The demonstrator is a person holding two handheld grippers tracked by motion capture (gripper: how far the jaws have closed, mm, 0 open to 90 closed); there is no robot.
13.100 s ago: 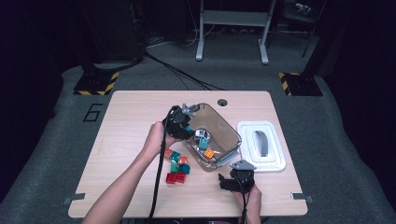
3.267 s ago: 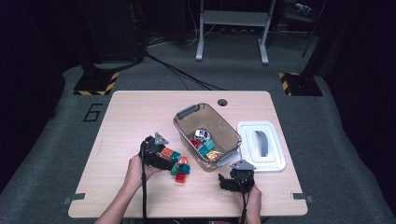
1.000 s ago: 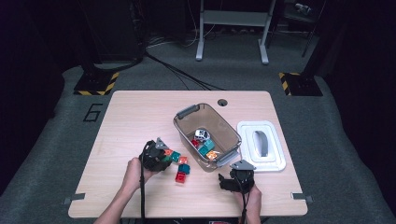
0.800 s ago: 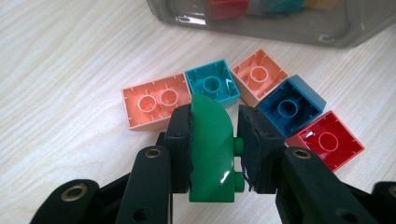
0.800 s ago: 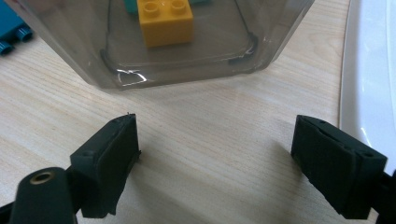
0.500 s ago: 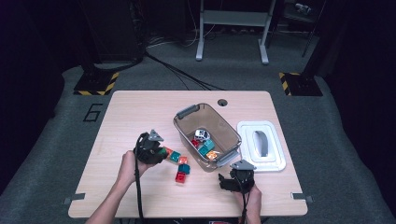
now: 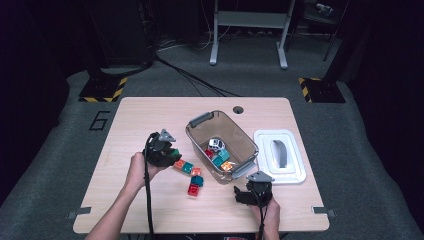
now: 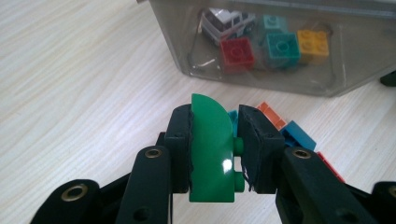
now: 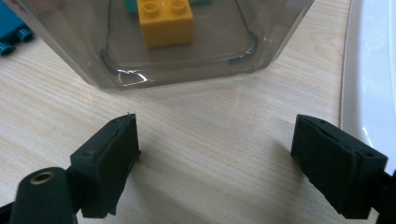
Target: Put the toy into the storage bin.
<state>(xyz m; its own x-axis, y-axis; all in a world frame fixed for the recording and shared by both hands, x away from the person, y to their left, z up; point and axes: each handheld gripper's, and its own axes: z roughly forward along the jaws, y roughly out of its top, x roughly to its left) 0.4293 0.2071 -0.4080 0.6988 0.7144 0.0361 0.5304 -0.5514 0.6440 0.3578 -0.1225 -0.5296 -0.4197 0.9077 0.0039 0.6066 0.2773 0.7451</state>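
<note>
- The left gripper (image 8: 214,154) is clamped on a green rounded building block (image 8: 211,149): the block stands on edge between the two black pads, its curved top poking out past their tips toward 12 o'clock and its studs facing the pad at 3 o'clock.
- In the high view that gripper (image 7: 172,156) sits over the wooden table (image 7: 135,125), at 9 o'clock from the clear plastic bin (image 7: 200,131), with the green block at its tip.
- Just past the block, at 4 o'clock from the left gripper, loose blocks lie on the table: an orange one (image 8: 272,115), a blue one (image 8: 295,135) and a red one (image 7: 193,189).
- Inside the bin lie a white toy car (image 8: 226,24), a red block (image 8: 237,52), teal blocks (image 8: 282,46) and a yellow block (image 8: 314,41).
- The right gripper (image 9: 215,163) holds nothing; its jaws stand wide apart over bare table, at 6 o'clock from the bin's near end.
- A white lid (image 7: 295,175) lies at 3 o'clock from the bin.
</note>
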